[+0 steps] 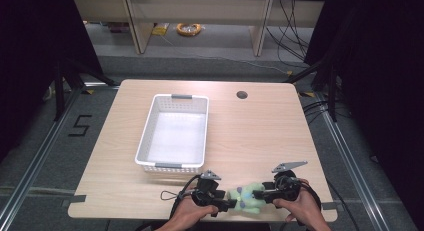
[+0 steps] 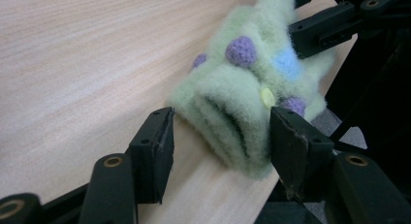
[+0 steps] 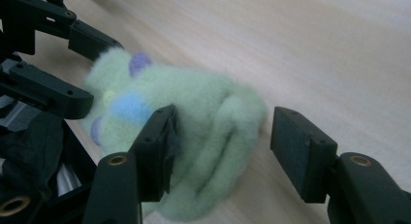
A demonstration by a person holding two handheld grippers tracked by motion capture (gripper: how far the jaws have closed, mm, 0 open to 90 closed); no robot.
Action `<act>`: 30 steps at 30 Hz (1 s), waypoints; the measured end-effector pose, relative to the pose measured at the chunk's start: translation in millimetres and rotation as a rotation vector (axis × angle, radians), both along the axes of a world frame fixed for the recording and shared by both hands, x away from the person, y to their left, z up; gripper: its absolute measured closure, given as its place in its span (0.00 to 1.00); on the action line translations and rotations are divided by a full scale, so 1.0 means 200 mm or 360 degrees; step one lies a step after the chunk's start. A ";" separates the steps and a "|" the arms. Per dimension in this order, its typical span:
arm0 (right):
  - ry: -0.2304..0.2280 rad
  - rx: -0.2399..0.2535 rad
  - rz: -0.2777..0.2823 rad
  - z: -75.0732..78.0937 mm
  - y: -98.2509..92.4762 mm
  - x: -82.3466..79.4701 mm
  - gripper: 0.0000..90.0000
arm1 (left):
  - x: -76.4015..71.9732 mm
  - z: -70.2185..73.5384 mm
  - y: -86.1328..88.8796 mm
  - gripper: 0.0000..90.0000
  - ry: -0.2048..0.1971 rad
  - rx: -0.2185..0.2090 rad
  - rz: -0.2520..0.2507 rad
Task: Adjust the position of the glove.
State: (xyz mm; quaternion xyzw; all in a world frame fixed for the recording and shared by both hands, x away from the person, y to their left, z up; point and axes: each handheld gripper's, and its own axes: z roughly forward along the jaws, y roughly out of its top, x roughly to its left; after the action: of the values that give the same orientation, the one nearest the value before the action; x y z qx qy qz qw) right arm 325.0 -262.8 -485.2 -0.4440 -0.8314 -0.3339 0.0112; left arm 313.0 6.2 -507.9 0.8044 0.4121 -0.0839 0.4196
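Observation:
A folded fuzzy green cloth (image 1: 245,198) with purple and blue dots lies at the table's front edge, between the two grippers. My left gripper (image 1: 227,203) comes at it from the left. In the left gripper view the cloth's folded end (image 2: 232,112) lies between the left gripper's (image 2: 220,132) spread jaws, with a gap on one side, so it is open. My right gripper (image 1: 257,195) faces it from the right. In the right gripper view the cloth (image 3: 194,122) sits between the right gripper's (image 3: 223,136) wide jaws, unpinched, so it is open too.
A white plastic basket (image 1: 145,136) stands on the wooden table (image 1: 260,136) left of centre, beyond the grippers. A round cable hole (image 1: 242,95) is at the back right. The cloth rests close to the table's front edge.

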 end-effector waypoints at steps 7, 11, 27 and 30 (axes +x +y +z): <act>0.0080 0.0053 -0.0051 -0.03 0.00 -0.01 0.50 | 0.02 -0.01 -0.02 0.49 0.0009 0.0009 -0.0018; 0.0108 0.0107 -0.0048 -0.05 -0.02 -0.02 0.51 | 0.02 0.00 -0.02 0.51 0.0001 0.0054 -0.0030; 0.0141 0.0195 -0.0010 -0.08 -0.03 -0.01 0.61 | 0.03 -0.03 -0.05 0.65 0.0034 -0.0027 -0.0067; 0.0151 0.0215 0.0003 -0.08 -0.03 -0.01 0.63 | 0.02 -0.01 -0.05 0.71 0.0007 0.0004 -0.0086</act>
State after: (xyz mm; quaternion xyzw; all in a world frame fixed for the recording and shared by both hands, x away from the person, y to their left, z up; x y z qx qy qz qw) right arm 322.5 -268.6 -501.6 -0.4568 -0.8060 -0.3677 0.0807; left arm 316.9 -4.3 -510.8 0.8156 0.3912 -0.0965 0.4152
